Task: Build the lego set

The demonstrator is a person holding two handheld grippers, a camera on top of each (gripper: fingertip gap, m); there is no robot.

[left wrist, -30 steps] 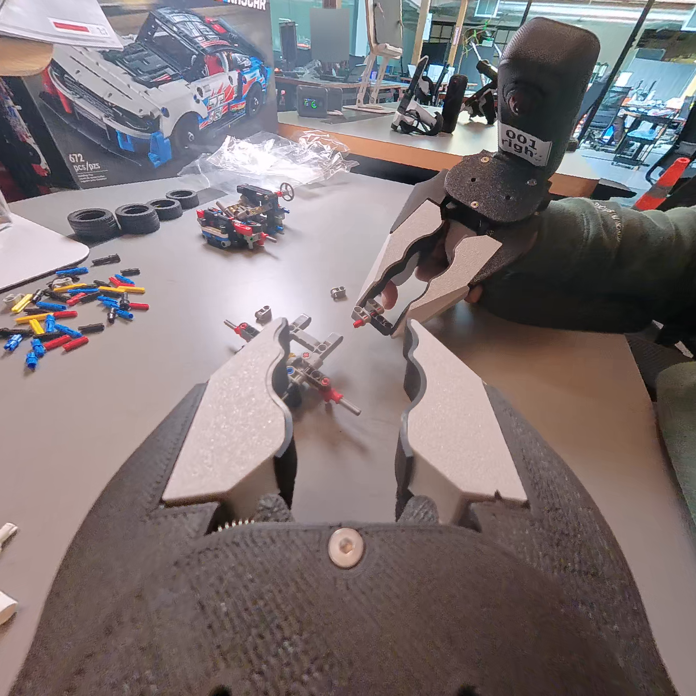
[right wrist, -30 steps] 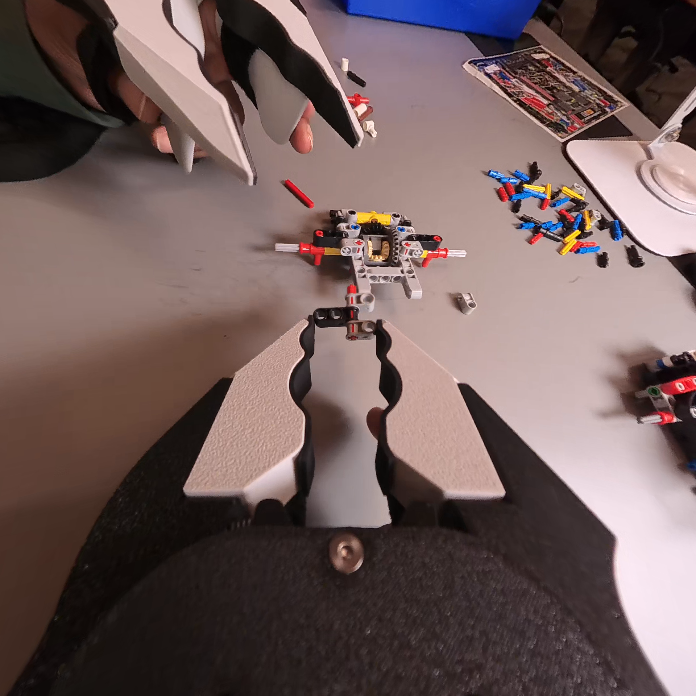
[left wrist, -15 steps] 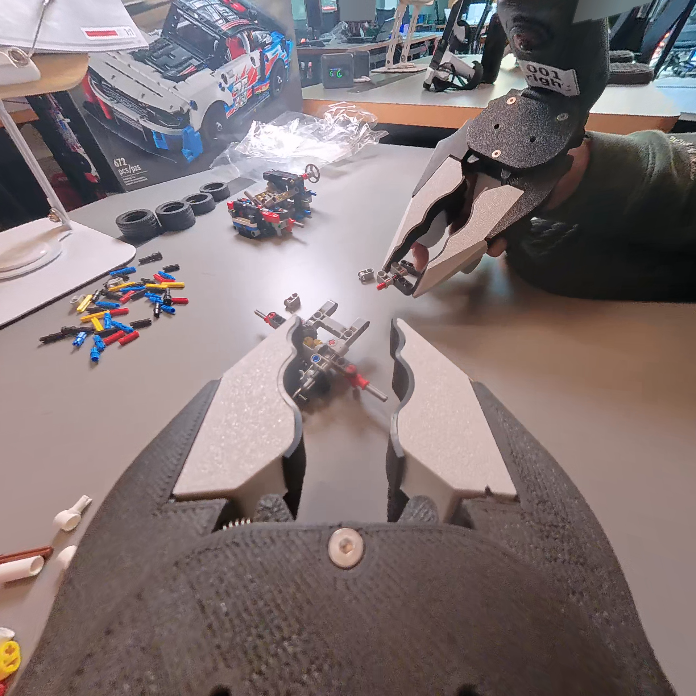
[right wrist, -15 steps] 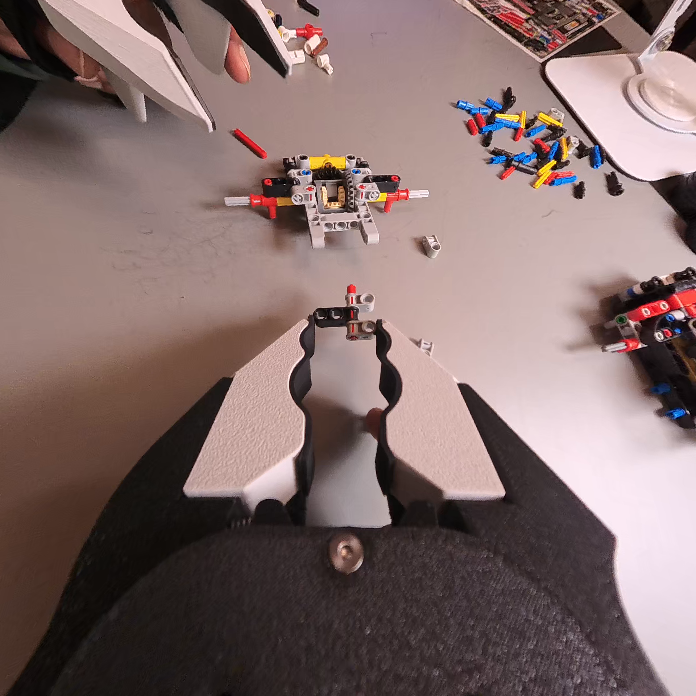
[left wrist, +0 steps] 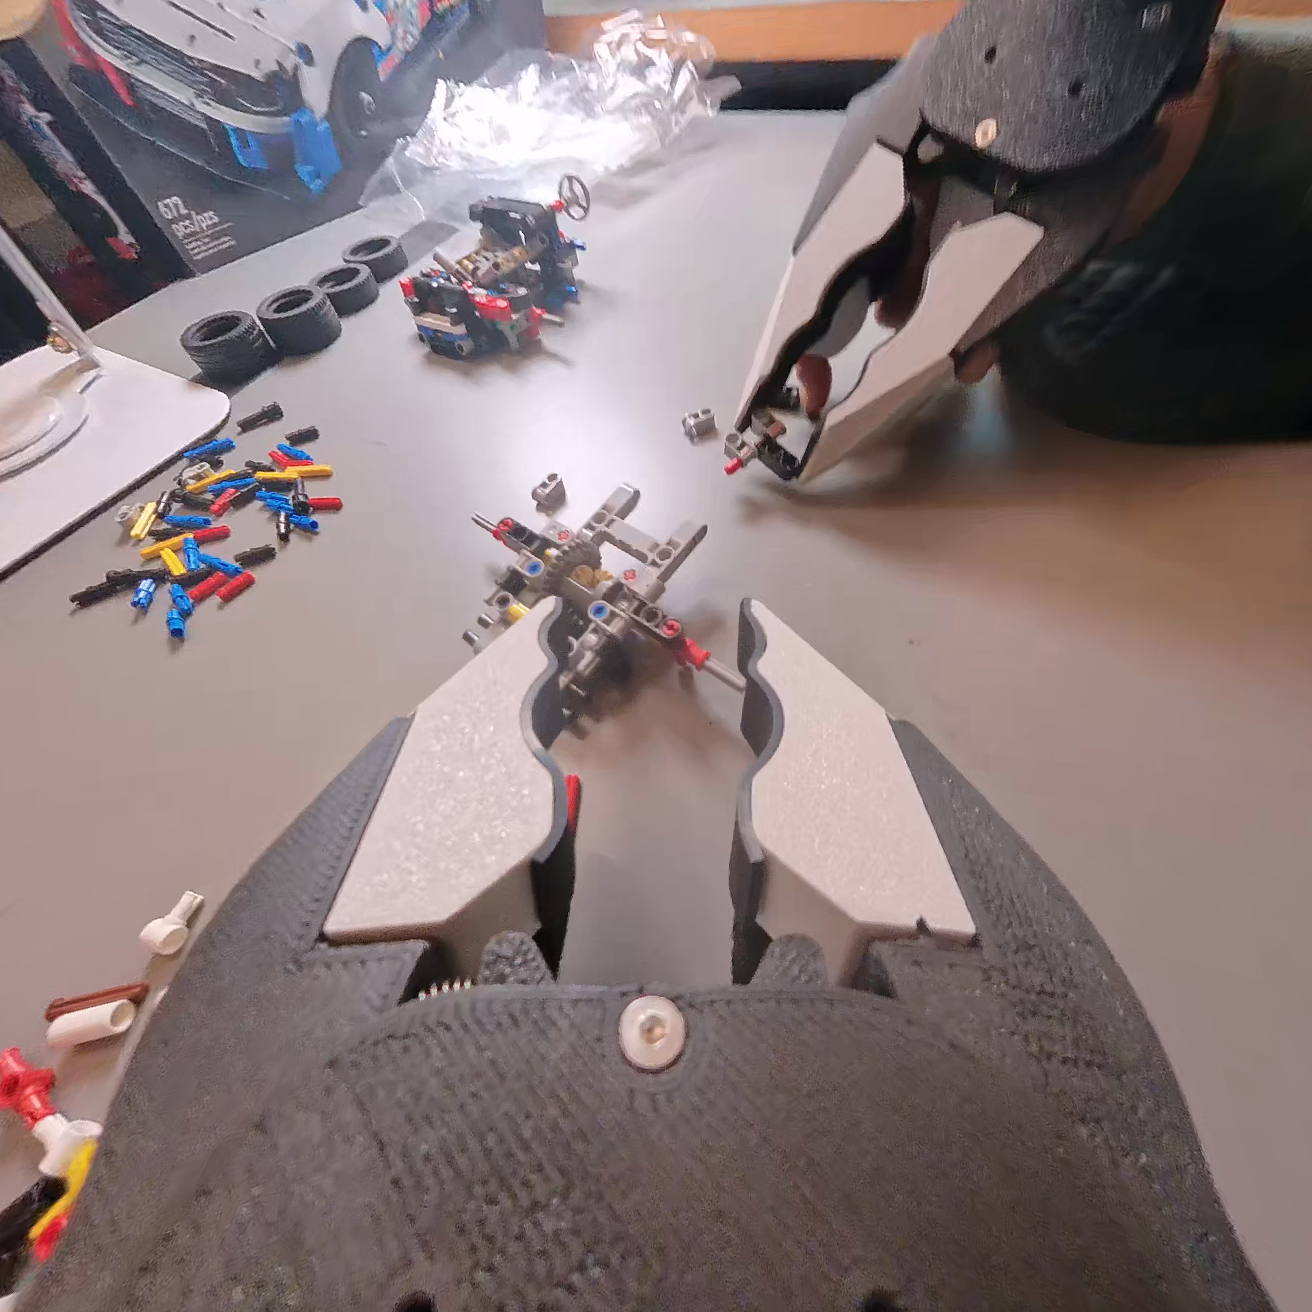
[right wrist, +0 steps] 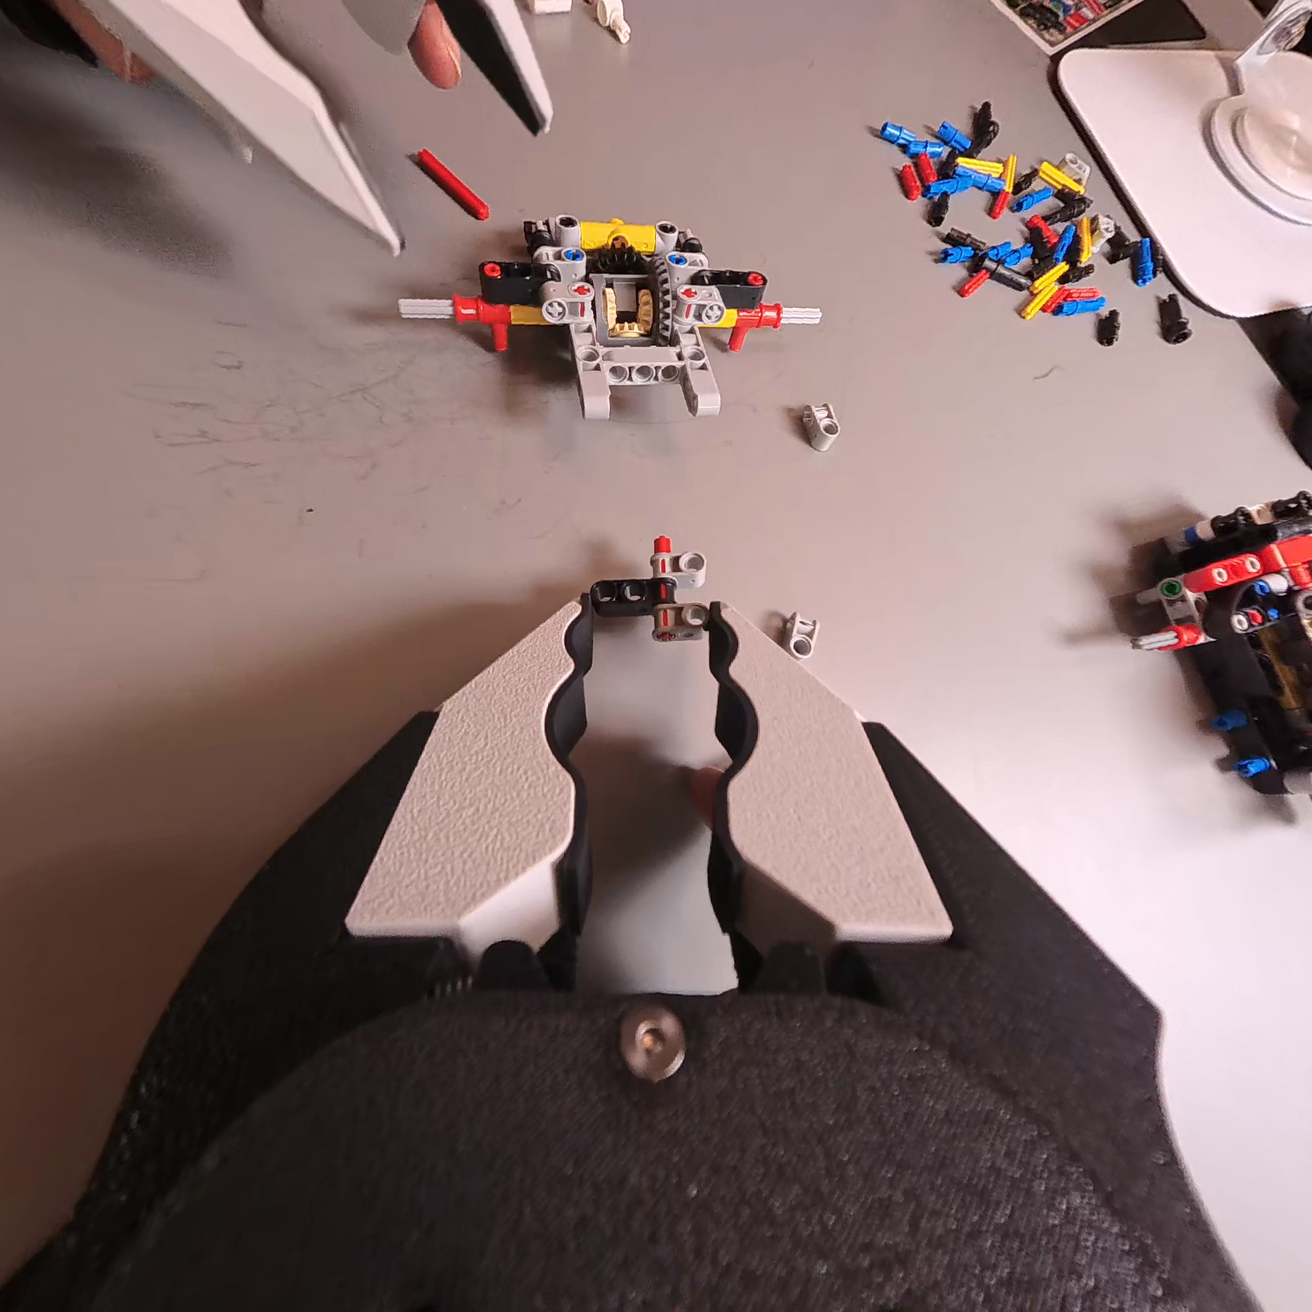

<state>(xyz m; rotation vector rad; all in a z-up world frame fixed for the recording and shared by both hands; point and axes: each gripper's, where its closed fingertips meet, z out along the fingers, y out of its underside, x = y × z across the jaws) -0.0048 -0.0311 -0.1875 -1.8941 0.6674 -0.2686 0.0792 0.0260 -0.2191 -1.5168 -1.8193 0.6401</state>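
A grey, yellow and black axle assembly with a gear (left wrist: 596, 575) lies on the grey table (left wrist: 923, 674). My left gripper (left wrist: 646, 618) is open and low over the table, and the assembly's near end sits between its tips, close to the left finger. My right gripper (right wrist: 647, 610) is shut on a small sub-assembly (right wrist: 660, 596), a black beam with grey connectors and a red axle. It holds this just above the table, short of the axle assembly (right wrist: 625, 298). In the left wrist view the right gripper (left wrist: 781, 454) is at the upper right.
A pile of blue, red, yellow and black pins (left wrist: 213, 518) lies left, beside a white lamp base (left wrist: 106, 440). Tyres (left wrist: 291, 312), a part-built chassis (left wrist: 497, 284), the set's box (left wrist: 213, 106) and plastic bags (left wrist: 568, 92) stand behind. Loose grey connectors (right wrist: 821, 426) and a red axle (right wrist: 451, 183) lie near the assembly. The left gripper's tips are roughly 12 cm from the right gripper's.
My right gripper has drawn back from the axle assembly, still holding the small sub-assembly. My left gripper has dropped lower, with the assembly now mostly ahead of its tips.
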